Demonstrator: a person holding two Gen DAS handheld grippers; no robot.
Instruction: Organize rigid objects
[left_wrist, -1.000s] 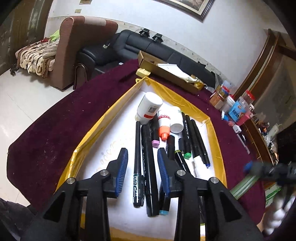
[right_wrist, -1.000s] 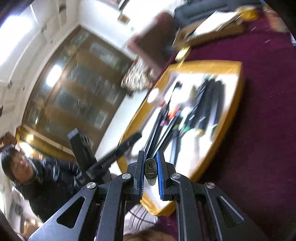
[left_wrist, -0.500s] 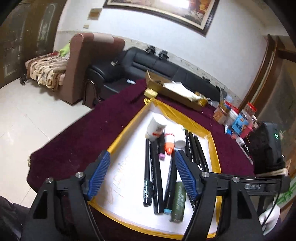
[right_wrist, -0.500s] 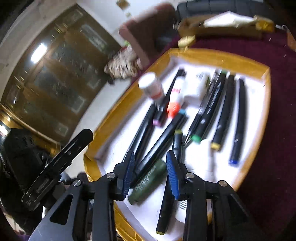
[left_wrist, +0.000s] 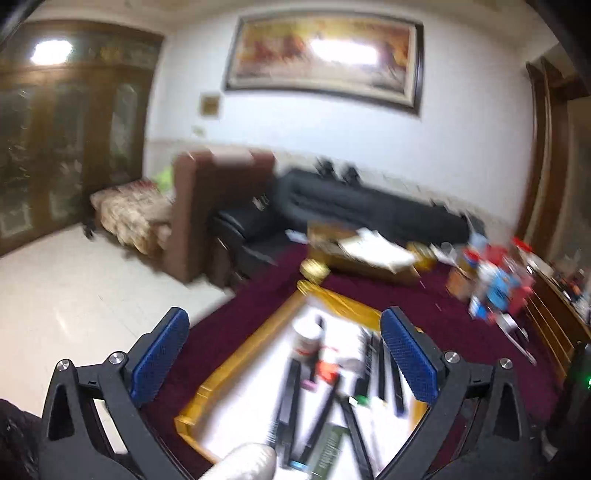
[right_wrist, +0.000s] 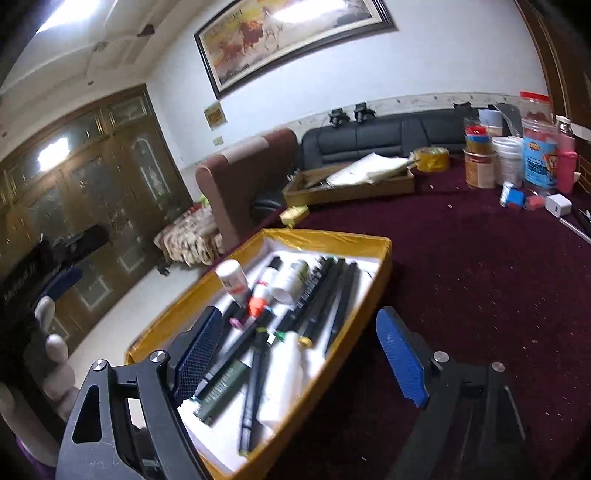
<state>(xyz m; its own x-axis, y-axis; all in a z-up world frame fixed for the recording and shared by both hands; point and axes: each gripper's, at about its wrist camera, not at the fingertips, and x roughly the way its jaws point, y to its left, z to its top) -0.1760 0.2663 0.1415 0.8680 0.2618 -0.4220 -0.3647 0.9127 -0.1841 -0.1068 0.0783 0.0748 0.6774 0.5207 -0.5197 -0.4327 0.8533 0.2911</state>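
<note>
Hovering over the gold tray (right_wrist: 334, 242), both grippers empty.
Right gripper (right_wrist: 299, 354) is nearer; its wide-open fingers have just been opening over the green marker (right_wrist: 221, 387), which lies diagonally in the tray; left gripper (left_wrist: 282, 356) has likewise just opened, fully spread.

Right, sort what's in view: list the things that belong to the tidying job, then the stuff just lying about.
Part of the job:
- gold-rimmed tray
- black markers
- white bottle
- orange-capped tube
- olive green pen

Just lying about:
- long cardboard box
- tape roll
- jars and cups
- white charger
</note>
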